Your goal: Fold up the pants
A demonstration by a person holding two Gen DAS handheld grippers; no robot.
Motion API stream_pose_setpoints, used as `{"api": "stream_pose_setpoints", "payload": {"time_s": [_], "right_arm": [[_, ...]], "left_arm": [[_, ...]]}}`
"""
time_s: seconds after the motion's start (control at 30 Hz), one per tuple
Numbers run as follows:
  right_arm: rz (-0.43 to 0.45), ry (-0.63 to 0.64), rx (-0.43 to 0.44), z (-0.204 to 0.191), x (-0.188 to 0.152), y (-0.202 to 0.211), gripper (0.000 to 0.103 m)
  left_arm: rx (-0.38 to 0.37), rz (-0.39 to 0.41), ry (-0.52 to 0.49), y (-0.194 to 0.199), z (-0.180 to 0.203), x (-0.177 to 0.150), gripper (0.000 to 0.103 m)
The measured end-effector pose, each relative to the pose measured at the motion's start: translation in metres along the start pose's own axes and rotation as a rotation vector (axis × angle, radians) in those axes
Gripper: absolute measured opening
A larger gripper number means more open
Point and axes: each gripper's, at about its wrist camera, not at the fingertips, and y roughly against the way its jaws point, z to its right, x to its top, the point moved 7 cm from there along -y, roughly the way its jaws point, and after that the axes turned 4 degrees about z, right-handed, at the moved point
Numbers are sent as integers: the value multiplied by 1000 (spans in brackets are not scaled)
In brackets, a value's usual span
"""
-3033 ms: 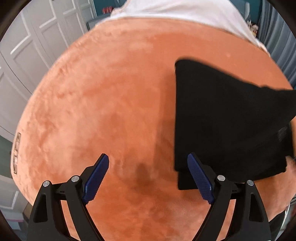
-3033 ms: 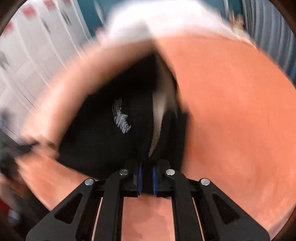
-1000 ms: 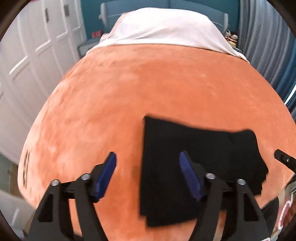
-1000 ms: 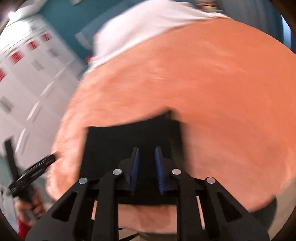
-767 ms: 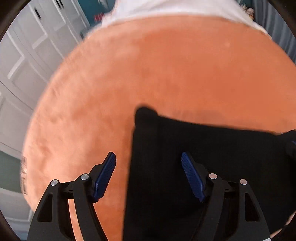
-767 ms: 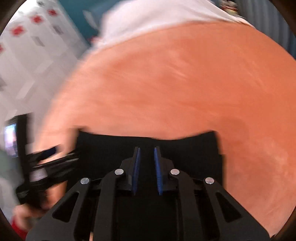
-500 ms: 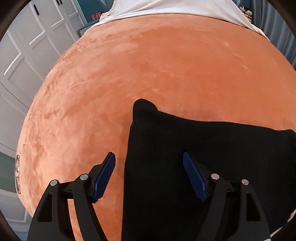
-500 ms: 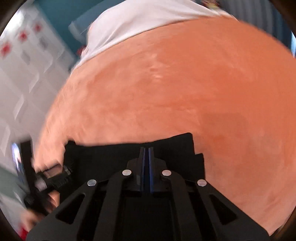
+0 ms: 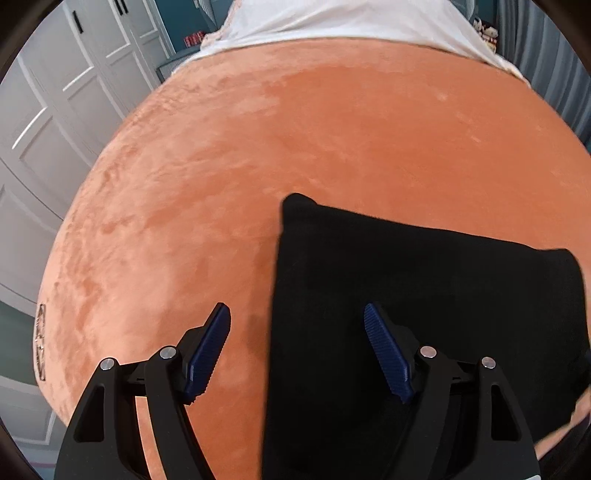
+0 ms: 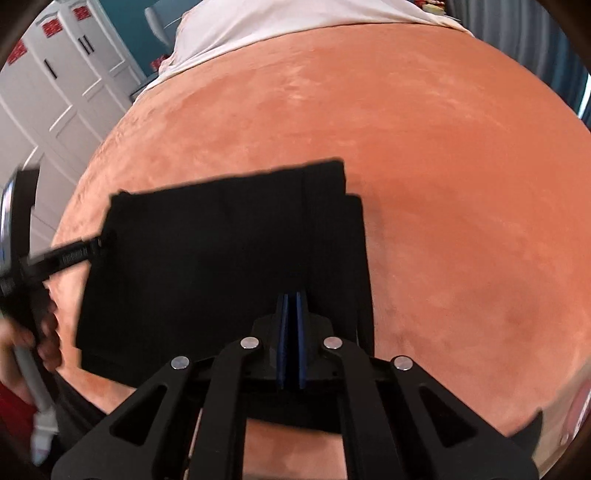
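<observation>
Where the black pants (image 9: pixel 424 314) lie folded into a flat rectangle near the front edge of the orange blanket (image 9: pixel 314 129), both tools hang just above the cloth. In the right wrist view the pants (image 10: pixel 221 258) show a narrower layer stepped out along their right side. The left gripper (image 9: pixel 297 350) is spread wide, one blue pad (image 9: pixel 207 350) over bare blanket and the other over the pants' left edge, gripping nothing. The right gripper (image 10: pixel 291 332) has its two blue pads pressed together over the pants; whether any cloth is pinched between them cannot be told. Beyond the blanket lie a white sheet (image 9: pixel 351 22) at the far end, white panelled cupboard doors (image 9: pixel 55 110) to the left and a grey curtain (image 9: pixel 554 55) to the right
</observation>
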Motion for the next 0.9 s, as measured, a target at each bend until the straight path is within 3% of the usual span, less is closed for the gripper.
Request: {"api": "stream_pose_setpoints", "payload": {"time_s": [0.07, 0.13, 0.2, 0.27, 0.4, 0.53, 0.63, 0.73, 0.8, 0.9], "right_arm": [[29, 32, 27, -14, 3, 12, 8], [-19, 93, -18, -12, -10, 3, 4], [-79, 101, -35, 0, -31, -17, 2], [-65, 69, -45, -10, -21, -8, 9], [-62, 131, 167, -95, 17, -4, 9], [-140, 219, 235, -176, 41, -62, 9], [-204, 275, 214, -217, 47, -113, 9], [-210, 303, 136, -242, 53, -168, 4], [-203, 218, 137, -242, 60, -191, 0], [-224, 91, 168, -236, 72, -190, 0]], "left_arm": [[-17, 7, 26, 15, -12, -11, 74], [-51, -18, 65, 26, -28, -35, 74], [-32, -63, 65, 25, -39, -60, 74], [-1, -83, 46, 22, -44, -82, 74], [16, -110, 48, 11, -45, -106, 74], [11, -107, 57, 5, -43, -104, 74], [4, -113, 79, 0, -46, -106, 78], [2, -117, 101, -4, -50, -108, 78], [-10, -128, 122, -8, -52, -107, 80], [-18, -141, 132, -10, -53, -106, 80]]}}
